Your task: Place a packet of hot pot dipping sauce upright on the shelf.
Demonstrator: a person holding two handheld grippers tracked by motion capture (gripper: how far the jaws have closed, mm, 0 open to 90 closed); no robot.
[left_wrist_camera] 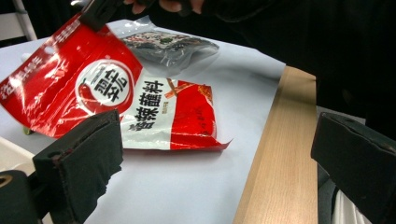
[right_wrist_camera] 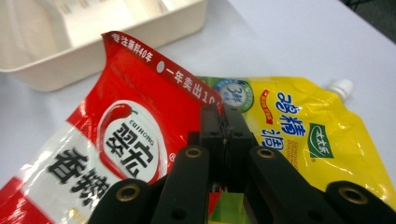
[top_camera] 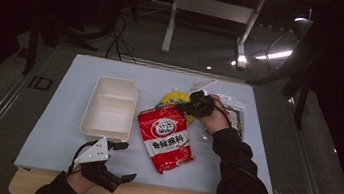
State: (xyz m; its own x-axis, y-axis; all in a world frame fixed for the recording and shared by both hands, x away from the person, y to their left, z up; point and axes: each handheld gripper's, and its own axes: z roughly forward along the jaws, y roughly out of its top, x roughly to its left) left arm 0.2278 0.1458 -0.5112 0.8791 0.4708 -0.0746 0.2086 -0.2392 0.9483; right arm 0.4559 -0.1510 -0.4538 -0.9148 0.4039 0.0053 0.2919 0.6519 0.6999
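Note:
A red and white seasoning pouch (top_camera: 165,137) lies mid-table, its top edge lifted. My right gripper (top_camera: 184,108) is shut on that top edge; the right gripper view has the jaws pinched together on the red pouch (right_wrist_camera: 135,140) at its rim (right_wrist_camera: 225,112). Under it lies a yellow spout pouch (top_camera: 174,97) (right_wrist_camera: 308,135). A clear packet of dark food (top_camera: 232,112) (left_wrist_camera: 170,46) sits behind my right hand. My left gripper (top_camera: 127,161) is open near the front edge, jaws wide apart with nothing between them, the red pouch (left_wrist_camera: 107,93) ahead of it.
A cream two-compartment tray (top_camera: 109,109) (right_wrist_camera: 56,70) stands left of the pouches. The white mat (top_camera: 65,128) covers a wooden table whose bare front edge (left_wrist_camera: 280,154) shows. Table legs and cables stand on the dark floor beyond.

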